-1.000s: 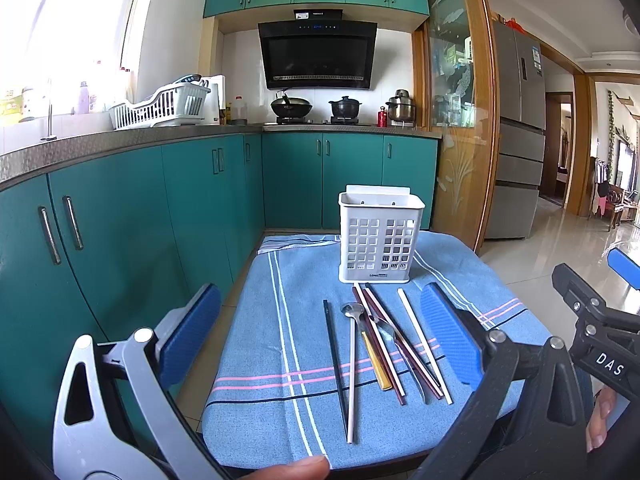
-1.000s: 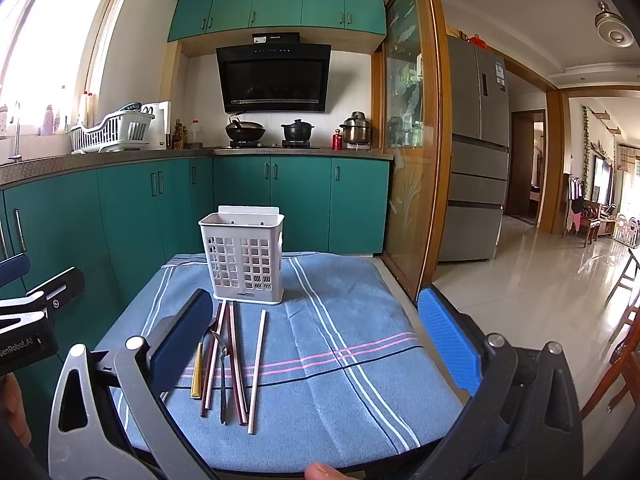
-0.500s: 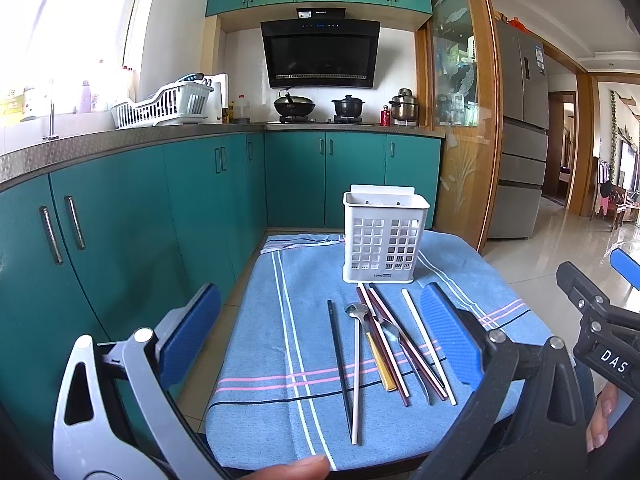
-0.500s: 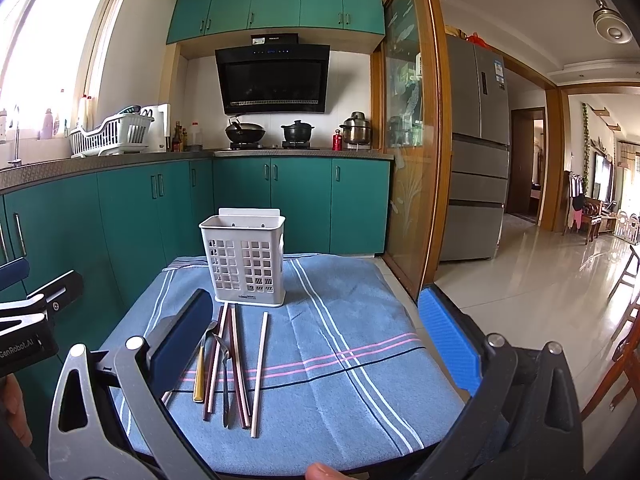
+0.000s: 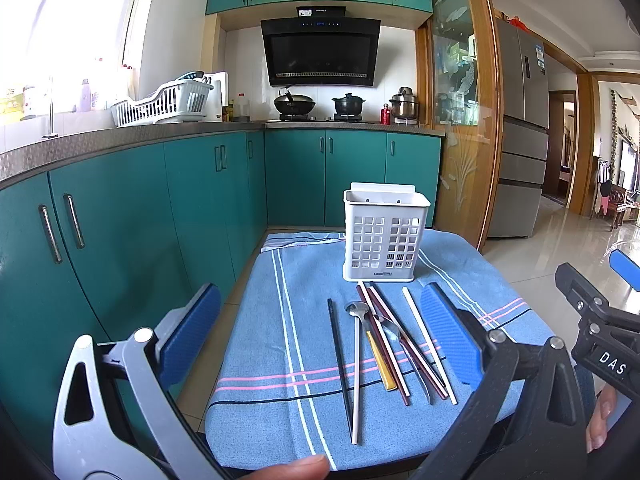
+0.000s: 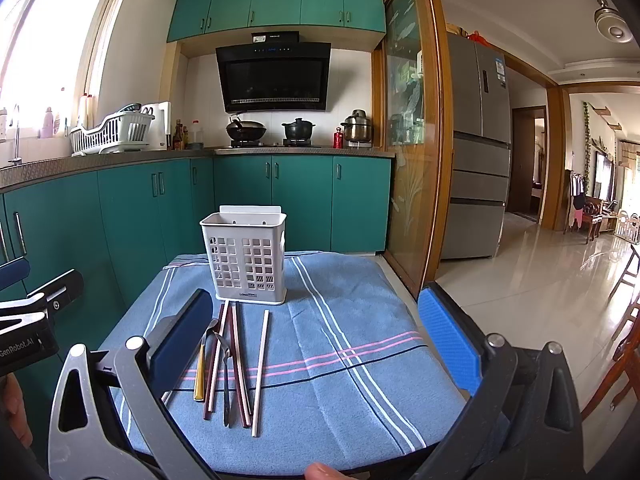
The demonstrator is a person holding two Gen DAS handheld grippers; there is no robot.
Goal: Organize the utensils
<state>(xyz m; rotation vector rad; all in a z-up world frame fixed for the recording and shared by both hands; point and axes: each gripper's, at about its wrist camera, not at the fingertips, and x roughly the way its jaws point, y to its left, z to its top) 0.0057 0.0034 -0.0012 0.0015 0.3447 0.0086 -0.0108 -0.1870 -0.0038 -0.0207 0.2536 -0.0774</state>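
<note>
A white slotted utensil basket (image 5: pixel 386 236) (image 6: pixel 250 256) stands upright at the far end of a blue striped cloth (image 5: pixel 280 320) covering a small table. In front of it lie several utensils side by side: a black chopstick (image 5: pixel 340 360), a white-handled spoon (image 5: pixel 356 364), a gold-handled piece (image 5: pixel 378 360), maroon chopsticks (image 6: pixel 240 360) and a white chopstick (image 5: pixel 428 344) (image 6: pixel 261 368). My left gripper (image 5: pixel 320 332) hovers open at the near edge, above the utensils. My right gripper (image 6: pixel 316 334) is also open, with the utensils by its left pad. Neither holds anything.
Teal cabinets (image 5: pixel 120 232) run along the left and back, close to the table's left edge. A wood-framed glass door (image 6: pixel 412 160) and a tiled floor (image 6: pixel 540 280) lie to the right. The right gripper's black finger (image 5: pixel 580 292) shows at the left view's right edge.
Both views have drifted slightly, so the basket and utensils sit a little further right in frame. Both grippers stay open; nothing on the cloth has moved.
</note>
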